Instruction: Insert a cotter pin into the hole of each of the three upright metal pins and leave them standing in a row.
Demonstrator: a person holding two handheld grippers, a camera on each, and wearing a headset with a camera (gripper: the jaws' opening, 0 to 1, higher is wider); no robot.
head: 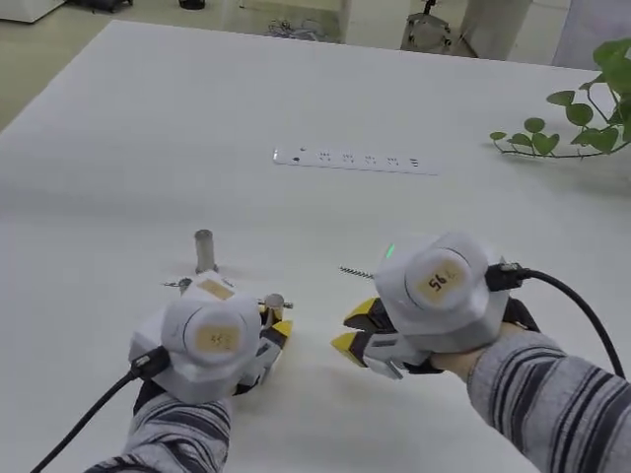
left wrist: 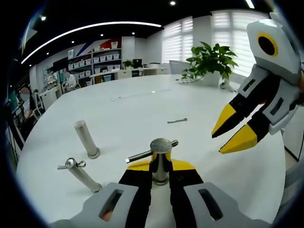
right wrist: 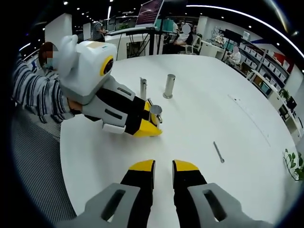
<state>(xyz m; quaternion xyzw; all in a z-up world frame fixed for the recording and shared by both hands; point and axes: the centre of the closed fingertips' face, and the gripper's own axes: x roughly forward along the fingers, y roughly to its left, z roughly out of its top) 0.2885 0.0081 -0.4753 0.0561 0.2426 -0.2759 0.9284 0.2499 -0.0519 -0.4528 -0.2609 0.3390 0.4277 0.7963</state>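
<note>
My left gripper [left wrist: 160, 167] is shut on the base of an upright metal pin [left wrist: 160, 159], and a cotter pin [left wrist: 141, 155] passes through its head. In the head view this left gripper [head: 277, 331] sits at the lower left, with the held pin [head: 274, 304] at its tips. Behind it stand a bare pin [head: 204, 250] and a pin with a cotter pin in it [left wrist: 80, 173]. A loose cotter pin [head: 357, 273] lies on the table. My right gripper [head: 352, 328] is open and empty, just right of the held pin, and its jaws are slightly apart in its own view [right wrist: 163, 166].
A white power strip [head: 355, 161] lies across the middle of the white table [head: 148, 128]. A potted plant [head: 582, 118] trails leaves at the far right. Black cables run back from both grippers towards the near edge.
</note>
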